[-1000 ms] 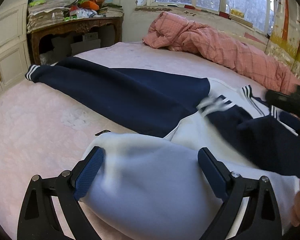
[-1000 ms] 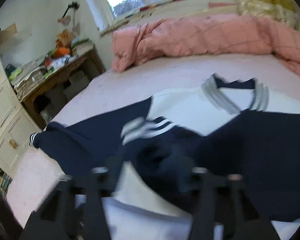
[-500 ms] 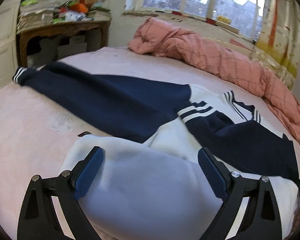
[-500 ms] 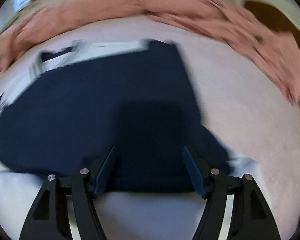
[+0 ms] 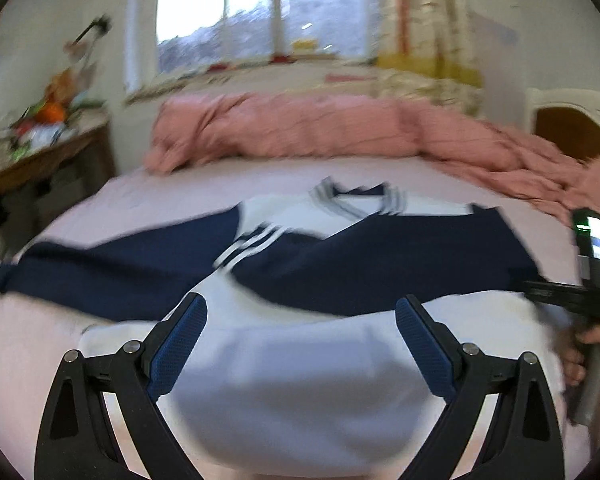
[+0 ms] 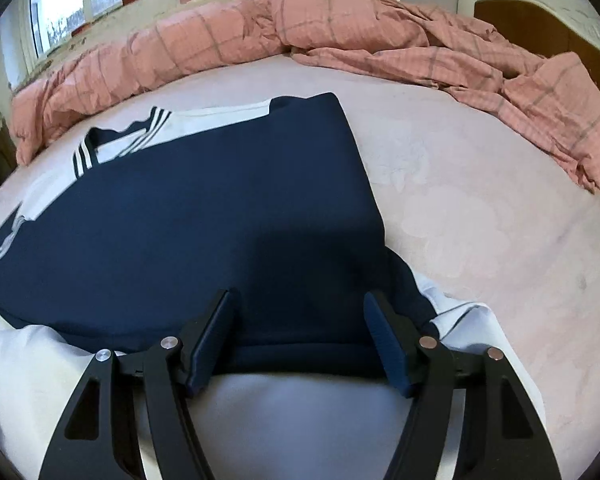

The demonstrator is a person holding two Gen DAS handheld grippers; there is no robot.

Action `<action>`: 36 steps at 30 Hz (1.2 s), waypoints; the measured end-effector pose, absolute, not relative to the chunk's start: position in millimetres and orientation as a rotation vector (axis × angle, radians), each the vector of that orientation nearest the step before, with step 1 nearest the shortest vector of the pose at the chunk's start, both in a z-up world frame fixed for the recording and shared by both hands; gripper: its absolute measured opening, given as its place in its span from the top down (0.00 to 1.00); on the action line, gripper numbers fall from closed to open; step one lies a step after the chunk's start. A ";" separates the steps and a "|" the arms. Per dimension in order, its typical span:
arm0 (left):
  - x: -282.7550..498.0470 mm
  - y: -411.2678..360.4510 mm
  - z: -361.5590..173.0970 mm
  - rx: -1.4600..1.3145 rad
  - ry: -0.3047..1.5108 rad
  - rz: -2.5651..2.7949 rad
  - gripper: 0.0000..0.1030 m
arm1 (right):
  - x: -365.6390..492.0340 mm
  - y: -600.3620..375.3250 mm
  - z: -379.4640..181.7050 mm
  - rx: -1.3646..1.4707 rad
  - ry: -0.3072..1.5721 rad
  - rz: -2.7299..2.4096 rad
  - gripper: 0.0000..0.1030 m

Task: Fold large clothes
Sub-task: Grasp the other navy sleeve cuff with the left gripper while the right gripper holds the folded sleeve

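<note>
Bare bed (image 6: 480, 200) beside sweater (image 6: 220, 220)

No legible text, label, brand, number or sign appears in either view. The lit screen (image 5: 599, 242) on the device at the right edge of the left wrist view, just right of the navy and white sweater (image 5: 380, 256), shows green and white patches only; any characters on it are too blurred to read.
</note>
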State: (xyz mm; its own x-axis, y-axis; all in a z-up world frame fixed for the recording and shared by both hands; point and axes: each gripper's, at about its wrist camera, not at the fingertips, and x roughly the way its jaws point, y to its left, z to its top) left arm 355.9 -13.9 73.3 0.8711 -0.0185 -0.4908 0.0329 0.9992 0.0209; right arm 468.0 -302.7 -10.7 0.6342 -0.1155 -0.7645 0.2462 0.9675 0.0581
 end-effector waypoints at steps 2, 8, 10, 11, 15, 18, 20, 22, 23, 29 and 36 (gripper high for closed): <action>348.4 -32.9 84.0 0.086 0.483 -0.082 0.03 | 463.8 -304.5 -5.9 0.160 0.850 -0.183 0.33; 375.1 -37.0 110.0 0.054 0.465 -0.164 0.01 | 457.5 -316.8 7.0 0.155 0.801 -0.206 0.32; 396.2 -25.9 113.3 0.070 0.463 -0.152 0.01 | 458.1 -323.2 5.1 0.218 0.809 -0.181 0.32; 409.7 -16.8 114.5 0.084 0.474 -0.138 0.01 | 459.1 -324.1 4.3 0.229 0.811 -0.180 0.32; 430.1 16.2 120.9 0.056 0.457 -0.165 0.02 | 466.6 -310.5 -2.9 0.148 0.826 -0.205 0.32; 423.4 25.5 128.7 0.100 0.341 -0.186 0.01 | 470.5 -292.8 -5.5 0.042 0.838 -0.203 0.32; 427.5 34.2 129.3 0.114 0.310 -0.189 0.01 | 472.8 -286.7 -4.5 0.003 0.825 -0.195 0.32; 440.0 48.3 123.8 0.122 0.321 -0.159 0.01 | 475.1 -285.8 -7.4 -0.003 0.820 -0.201 0.32; 448.3 57.1 120.7 0.115 0.325 -0.141 0.01 | 478.1 -286.1 -9.7 -0.003 0.837 -0.205 0.32; 499.5 104.5 85.4 0.033 0.432 -0.059 0.01 | 477.3 -287.1 -4.2 0.008 0.798 -0.219 0.32; 538.1 105.3 27.1 -0.055 0.675 -0.193 0.12 | 477.5 -292.7 -6.0 0.041 0.800 -0.206 0.32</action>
State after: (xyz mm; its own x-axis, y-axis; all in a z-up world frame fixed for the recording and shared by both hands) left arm 538.1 105.3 27.1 0.7638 -0.1951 -0.6153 0.1595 0.9807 -0.1131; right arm 477.5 -292.7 -6.0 0.6779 -0.1677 -0.7158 0.1989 0.9792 -0.0410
